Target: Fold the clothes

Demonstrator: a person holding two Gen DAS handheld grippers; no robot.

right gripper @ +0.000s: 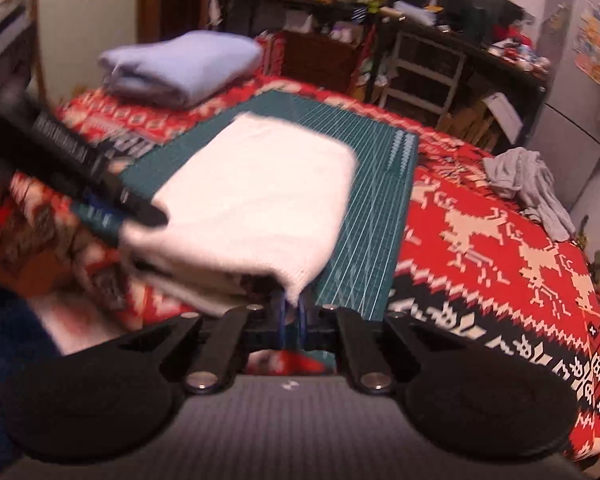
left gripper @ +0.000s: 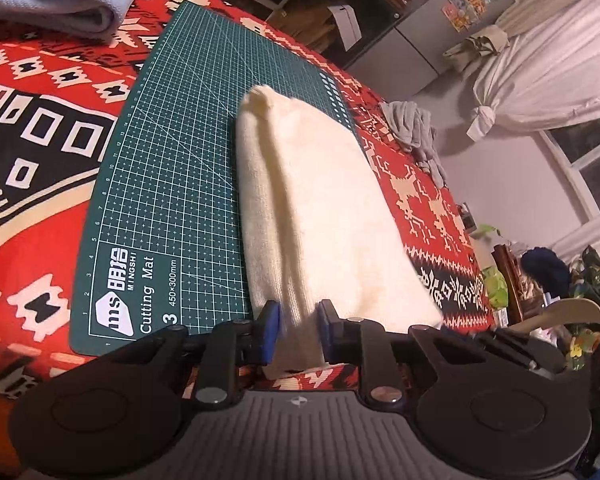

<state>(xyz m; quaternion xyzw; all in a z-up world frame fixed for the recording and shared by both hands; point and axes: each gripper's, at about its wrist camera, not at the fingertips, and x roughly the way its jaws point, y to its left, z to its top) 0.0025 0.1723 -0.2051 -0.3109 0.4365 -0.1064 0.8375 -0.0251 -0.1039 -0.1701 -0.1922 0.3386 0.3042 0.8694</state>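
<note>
— While your left gripper [left gripper: 299, 330] sits at the near edge of the folded cream knitted garment [left gripper: 320, 216], what do its blue pads [left gripper: 271, 330] have between them?

— A thick fold of that cream knit; your pads press on it from both sides, so you are clamped on the cloth. The garment lies on the dark green gridded cutting mat [left gripper: 172, 184], which rests on the red patterned tablecloth [left gripper: 40, 128].

— And your right gripper [right gripper: 294, 314]?

— Your jaws there are drawn nearly together, pinching the near corner of the same garment [right gripper: 260, 200]. That view is blurred, yet the corner hangs into your fingers.

— Anything else on the cloth?

— A folded pale blue garment [right gripper: 180, 68] at the far left corner, and a crumpled grey garment [right gripper: 528, 184] at the right edge.
</note>
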